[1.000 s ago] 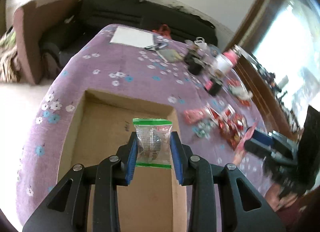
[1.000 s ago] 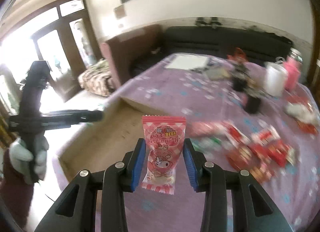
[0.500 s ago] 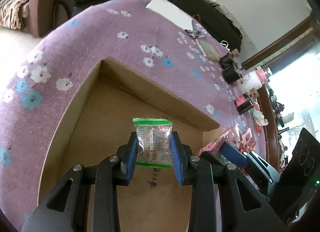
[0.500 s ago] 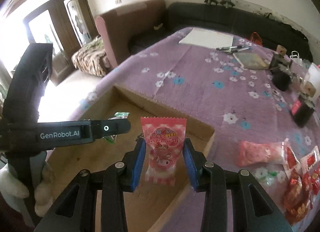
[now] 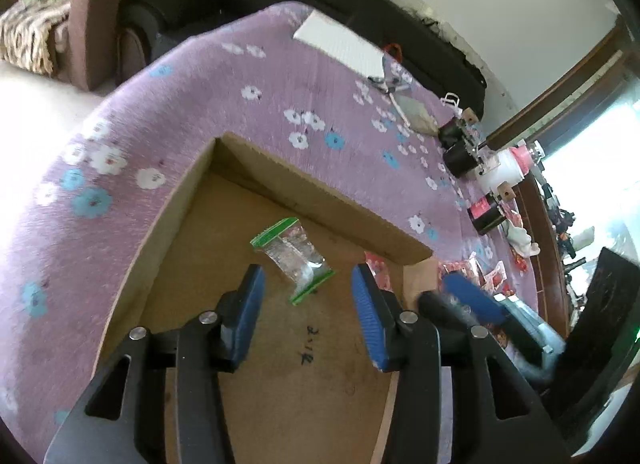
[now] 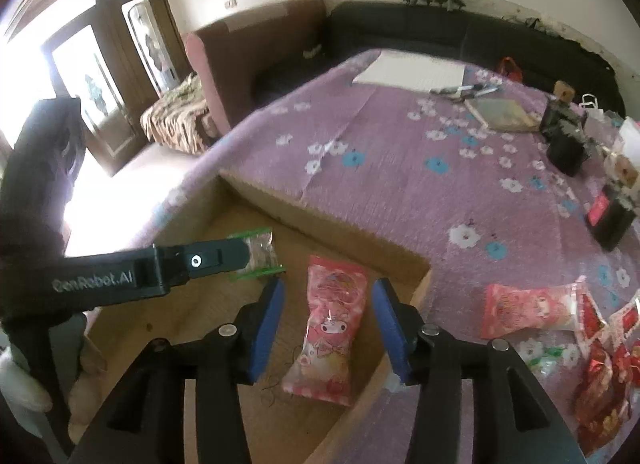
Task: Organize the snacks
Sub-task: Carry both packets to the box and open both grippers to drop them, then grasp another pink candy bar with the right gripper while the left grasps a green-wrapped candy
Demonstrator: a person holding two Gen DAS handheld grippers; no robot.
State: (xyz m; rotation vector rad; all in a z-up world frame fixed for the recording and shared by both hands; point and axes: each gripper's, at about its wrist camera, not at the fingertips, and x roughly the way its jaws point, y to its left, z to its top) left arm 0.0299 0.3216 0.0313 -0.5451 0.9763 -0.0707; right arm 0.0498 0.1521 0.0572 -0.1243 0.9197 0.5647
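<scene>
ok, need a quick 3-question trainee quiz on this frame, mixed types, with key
1. True or false: the left gripper is clamped on the clear green-edged snack packet.
2. Where does the pink cartoon-print snack packet lie? A) on the purple floral tablecloth B) inside the shallow brown cardboard box C) on the sofa
3. Fill in: the right gripper's jaws are ____.

Key: 1 false, both grippers' jaws have just been opening and the packet sits free between them; 2 B; 3 open.
</scene>
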